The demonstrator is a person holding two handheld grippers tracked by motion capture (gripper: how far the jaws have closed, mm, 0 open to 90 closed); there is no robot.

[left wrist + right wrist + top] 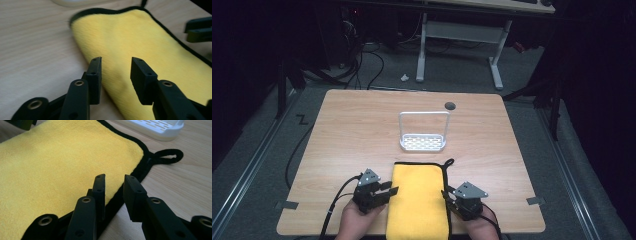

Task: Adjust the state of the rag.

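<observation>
On the worktop (337,130): yellow cloth (418,200) lies flat at the near edge, between my hands.
Left tongs (388,190): parted over the cloth's left edge, gripping nothing.
Right tongs (447,196): parted above its black-trimmed right edge, empty.
Beyond: white rack (423,142).

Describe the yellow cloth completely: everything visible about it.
The yellow cloth is a soft, fleecy-looking rectangle edged in black trim, with a black hanging loop at its far right corner. It lies folded flat on the wooden table, long side running away from the person, near end at the table's front edge, just short of the white rack. The left gripper and right gripper sit at its side edges, open, nothing pinched.
</observation>
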